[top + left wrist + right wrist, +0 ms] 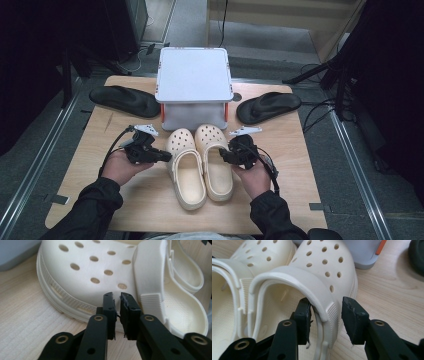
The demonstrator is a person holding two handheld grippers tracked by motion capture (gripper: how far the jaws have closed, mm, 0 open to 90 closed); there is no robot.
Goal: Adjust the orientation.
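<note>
While both hands rest low on the table, the left gripper (117,298) stands narrowly parted beside the left clog (186,167); the right gripper (325,312) straddles the right clog's (322,277) side wall, pads apart.

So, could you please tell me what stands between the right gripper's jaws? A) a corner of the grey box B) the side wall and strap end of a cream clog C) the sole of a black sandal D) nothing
B: in the right gripper view, the right gripper has its jaws on either side of the cream clog, at its wall and ribbed strap end, with a gap at the outer jaw.
</note>
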